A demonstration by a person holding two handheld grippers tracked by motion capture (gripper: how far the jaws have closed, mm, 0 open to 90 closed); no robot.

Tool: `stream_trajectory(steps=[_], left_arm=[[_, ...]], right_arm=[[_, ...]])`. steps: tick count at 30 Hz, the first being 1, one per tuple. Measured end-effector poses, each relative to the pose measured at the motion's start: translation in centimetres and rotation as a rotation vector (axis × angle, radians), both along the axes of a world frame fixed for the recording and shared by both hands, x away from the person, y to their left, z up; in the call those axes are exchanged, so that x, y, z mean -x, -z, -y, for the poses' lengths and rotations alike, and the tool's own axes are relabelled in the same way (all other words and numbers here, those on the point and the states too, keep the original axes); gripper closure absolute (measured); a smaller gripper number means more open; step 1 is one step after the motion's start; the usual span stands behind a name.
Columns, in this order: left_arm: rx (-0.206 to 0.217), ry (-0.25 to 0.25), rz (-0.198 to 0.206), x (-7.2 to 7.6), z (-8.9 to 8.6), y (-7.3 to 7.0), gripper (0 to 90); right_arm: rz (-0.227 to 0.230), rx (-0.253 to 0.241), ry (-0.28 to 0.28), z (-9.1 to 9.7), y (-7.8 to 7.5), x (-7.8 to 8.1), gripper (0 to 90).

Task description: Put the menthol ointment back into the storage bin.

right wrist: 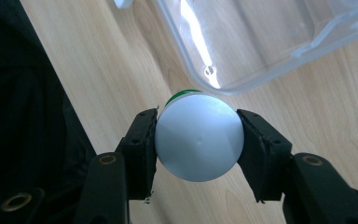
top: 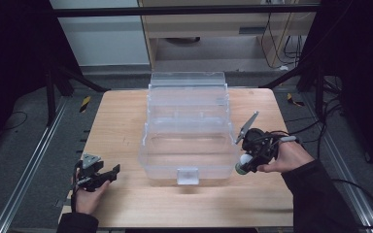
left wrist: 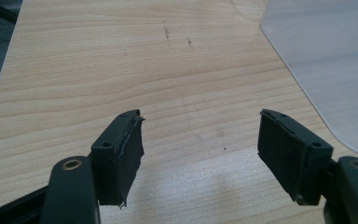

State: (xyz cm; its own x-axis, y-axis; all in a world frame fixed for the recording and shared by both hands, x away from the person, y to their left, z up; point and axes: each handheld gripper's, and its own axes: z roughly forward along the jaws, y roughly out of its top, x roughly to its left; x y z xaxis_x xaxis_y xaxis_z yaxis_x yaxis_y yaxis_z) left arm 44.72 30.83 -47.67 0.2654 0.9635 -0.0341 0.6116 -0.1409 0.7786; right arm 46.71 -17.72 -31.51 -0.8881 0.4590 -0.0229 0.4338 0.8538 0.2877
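Overhead, your pale wooden worktop [top: 126, 126] carries a clear plastic bin [top: 188, 131] over grey floor; your right hand-held gripper [top: 245, 164] clamps a white bottle [right wrist: 198, 136], your left hand-held gripper [top: 108, 175] gapes empty.

Clear plastic bin [top: 189, 141] sits mid-table [top: 121, 126], lid [top: 188, 80] up at the far side: top open, I can drop in from above. Wide bare wood left of it, narrower strip right. Near edge free. My right gripper [top: 243, 164] with white bottle [top: 244, 161] is just beside the bin's near-right corner.
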Motion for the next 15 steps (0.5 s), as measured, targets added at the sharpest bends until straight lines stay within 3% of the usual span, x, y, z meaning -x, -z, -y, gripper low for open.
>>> stream_trajectory(steps=[9, 15], left_arm=[[0.002, -0.001, 0.002, 0.0, 0.0, 0.0, 30.4], [0.003, -0.002, 0.002, 0.0, -0.1, 0.0, 30.4]], right_arm=[[0.019, -0.021, -0.006, -1.6, -0.8, -1.6, 50.4], [0.025, -0.028, -0.005, -2.4, -0.3, -2.7, 50.4]])
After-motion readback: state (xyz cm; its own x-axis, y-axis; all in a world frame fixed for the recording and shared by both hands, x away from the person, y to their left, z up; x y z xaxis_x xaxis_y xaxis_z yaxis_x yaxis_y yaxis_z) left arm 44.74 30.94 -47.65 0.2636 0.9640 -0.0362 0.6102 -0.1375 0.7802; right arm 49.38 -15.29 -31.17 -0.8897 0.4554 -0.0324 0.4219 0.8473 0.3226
